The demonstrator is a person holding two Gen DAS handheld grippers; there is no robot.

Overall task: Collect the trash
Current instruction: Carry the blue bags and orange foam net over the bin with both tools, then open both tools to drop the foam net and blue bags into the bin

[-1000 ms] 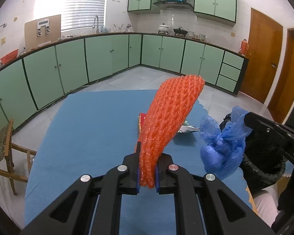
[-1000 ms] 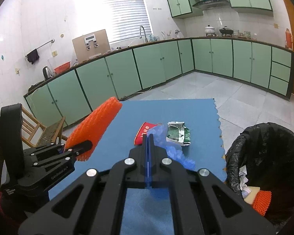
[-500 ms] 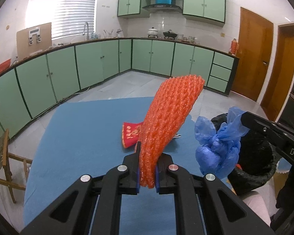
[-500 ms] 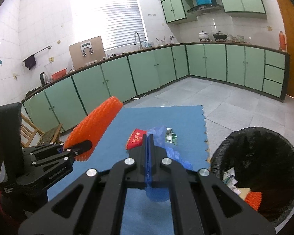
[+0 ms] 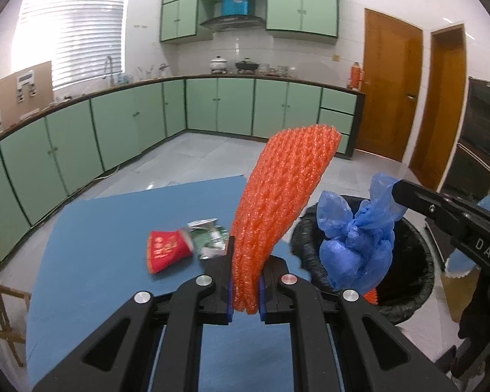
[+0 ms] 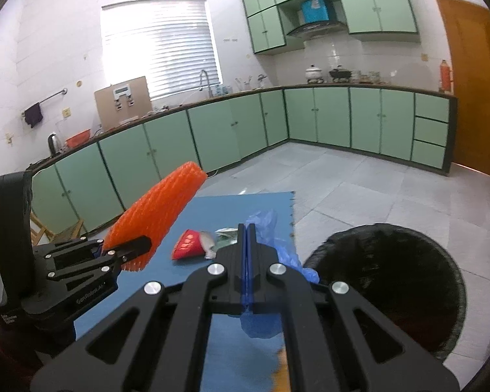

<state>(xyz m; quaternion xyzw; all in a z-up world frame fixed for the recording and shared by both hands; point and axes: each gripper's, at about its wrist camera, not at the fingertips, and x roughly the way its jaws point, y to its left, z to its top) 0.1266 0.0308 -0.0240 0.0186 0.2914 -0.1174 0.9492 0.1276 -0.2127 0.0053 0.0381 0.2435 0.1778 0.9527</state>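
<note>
Both grippers were clamped shut, the left gripper (image 5: 245, 289) on orange foam netting (image 5: 284, 202), the right gripper (image 6: 247, 263) on a blue bag (image 5: 356, 245); the carry seemed underway, needing release above the bin (image 6: 388, 281).

Orange foam net (image 5: 277, 209) upright in left hand-held gripper (image 5: 245, 289), blue bag (image 5: 356, 245) above black bin (image 5: 418, 281) alongside.

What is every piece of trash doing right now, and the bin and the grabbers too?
orange foam net: held in left gripper, off the table
blue plastic bag: pinched by right gripper
red packet: lying on table
green wrapper: crumpled, on table
black bin: open
</note>
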